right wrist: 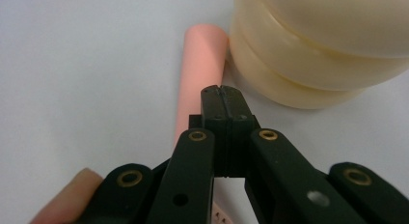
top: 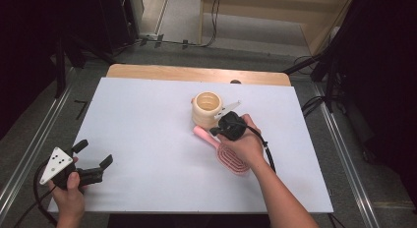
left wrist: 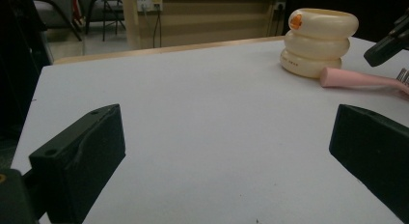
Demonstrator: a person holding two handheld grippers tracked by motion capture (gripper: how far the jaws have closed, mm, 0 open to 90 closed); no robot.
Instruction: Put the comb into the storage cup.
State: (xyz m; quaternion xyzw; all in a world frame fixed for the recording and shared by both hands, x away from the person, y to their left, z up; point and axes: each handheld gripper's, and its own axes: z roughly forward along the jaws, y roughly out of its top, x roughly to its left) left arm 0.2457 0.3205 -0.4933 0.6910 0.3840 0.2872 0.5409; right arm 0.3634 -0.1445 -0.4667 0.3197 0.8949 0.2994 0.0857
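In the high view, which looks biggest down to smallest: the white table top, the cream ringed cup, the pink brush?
1. White table top, by far the largest.
2. Pink brush, longer than the cup is wide, though the hand with the right gripper hides part of it.
3. Cream ringed cup, close in bulk to the brush, so ranks 2 and 3 are unsure.

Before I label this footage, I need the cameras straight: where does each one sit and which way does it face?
High view: above the person's side, facing forward and down on the table; both forearms and each hand-held gripper show.
Left gripper view: on the left hand-held gripper, level across the table; open jaws.
Right gripper view: on the right hand-held gripper, jaws shut, over the pink brush.
All share the cream holder.
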